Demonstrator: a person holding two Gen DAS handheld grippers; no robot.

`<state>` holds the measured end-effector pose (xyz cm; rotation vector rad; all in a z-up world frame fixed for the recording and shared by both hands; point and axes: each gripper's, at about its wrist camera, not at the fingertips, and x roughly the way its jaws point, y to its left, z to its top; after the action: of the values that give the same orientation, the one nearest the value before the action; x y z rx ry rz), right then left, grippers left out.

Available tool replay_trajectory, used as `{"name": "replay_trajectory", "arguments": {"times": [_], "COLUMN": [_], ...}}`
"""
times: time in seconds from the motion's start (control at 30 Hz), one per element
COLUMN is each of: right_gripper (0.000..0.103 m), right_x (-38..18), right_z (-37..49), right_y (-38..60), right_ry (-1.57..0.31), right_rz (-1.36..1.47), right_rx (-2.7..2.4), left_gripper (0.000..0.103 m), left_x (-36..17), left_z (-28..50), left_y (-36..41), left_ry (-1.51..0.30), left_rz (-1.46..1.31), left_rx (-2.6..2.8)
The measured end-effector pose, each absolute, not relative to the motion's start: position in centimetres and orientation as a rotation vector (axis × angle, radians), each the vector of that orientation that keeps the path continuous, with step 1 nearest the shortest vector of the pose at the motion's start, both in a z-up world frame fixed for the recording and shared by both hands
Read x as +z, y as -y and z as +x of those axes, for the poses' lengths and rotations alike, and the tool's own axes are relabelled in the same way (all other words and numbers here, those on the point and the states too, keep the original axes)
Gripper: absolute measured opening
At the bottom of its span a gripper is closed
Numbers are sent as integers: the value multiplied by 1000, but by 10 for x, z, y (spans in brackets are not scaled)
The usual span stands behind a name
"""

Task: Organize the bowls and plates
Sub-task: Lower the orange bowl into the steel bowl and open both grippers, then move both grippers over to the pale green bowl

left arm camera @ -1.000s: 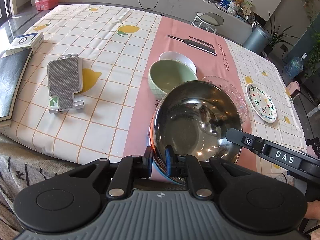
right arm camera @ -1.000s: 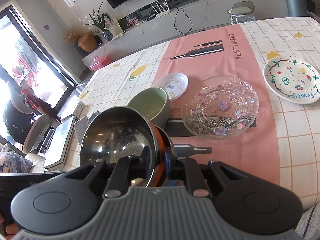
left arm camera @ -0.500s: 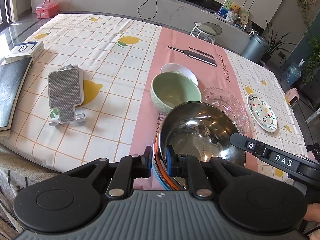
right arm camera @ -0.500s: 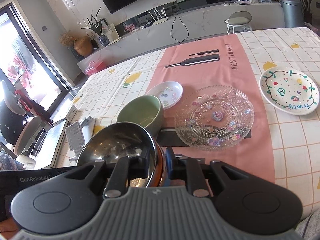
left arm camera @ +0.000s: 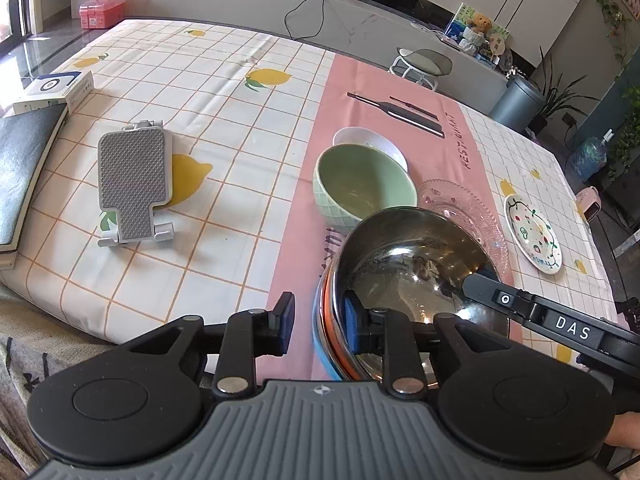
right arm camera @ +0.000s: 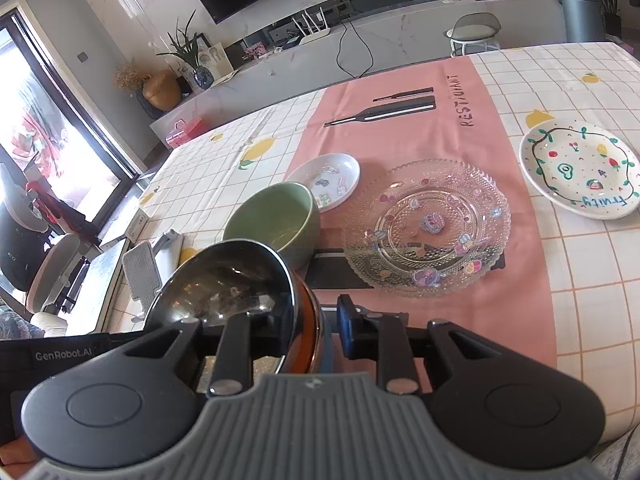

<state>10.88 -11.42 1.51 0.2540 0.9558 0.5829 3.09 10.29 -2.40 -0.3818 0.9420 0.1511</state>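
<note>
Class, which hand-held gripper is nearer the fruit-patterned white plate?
Right. The right hand-held gripper straddles the steel bowl's rim on the side facing the plate; the left hand-held gripper straddles its far side.

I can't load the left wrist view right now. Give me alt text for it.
The left hand-held gripper, its jaws just opened, straddles the rim of a steel bowl nested in a stack. Behind sit a green bowl, a small white dish and a glass plate.

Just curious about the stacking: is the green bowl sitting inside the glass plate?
No. The green bowl stands on the pink cloth beside the glass plate, which holds nothing.
</note>
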Motion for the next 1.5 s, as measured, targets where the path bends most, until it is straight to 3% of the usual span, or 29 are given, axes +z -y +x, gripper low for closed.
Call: {"name": "replay_trajectory", "arguments": {"times": [0.17, 0.3, 0.53, 0.73, 0.83, 0.9, 1.17, 1.5], "right_gripper": [25, 30, 33, 47, 58, 75, 93, 97], "right_x": [15, 15, 20, 27, 30, 32, 38, 40], "right_z": [108, 107, 105, 106, 105, 105, 104, 109], "right_y": [113, 111, 115, 124, 128, 131, 137, 148], "right_ry": [-949, -935, -905, -881, -863, -849, -802, -783], "right_rz": [237, 207, 205, 249, 254, 258, 227, 226], "right_rx": [580, 566, 563, 570, 566, 566, 550, 527], "left_gripper": [39, 52, 59, 69, 78, 82, 88, 88], "left_x": [-25, -25, -21, -12, -7, -2, 11, 24], "left_z": [29, 30, 27, 24, 22, 20, 18, 27], "left_y": [-103, -101, -98, -93, -90, -87, -74, -74], "left_ry": [-927, -926, -911, -883, -868, -841, -767, -774], "left_rz": [-367, -323, -301, -284, -270, -253, -169, -268], "left_rx": [165, 193, 234, 224, 213, 224, 239, 195]}}
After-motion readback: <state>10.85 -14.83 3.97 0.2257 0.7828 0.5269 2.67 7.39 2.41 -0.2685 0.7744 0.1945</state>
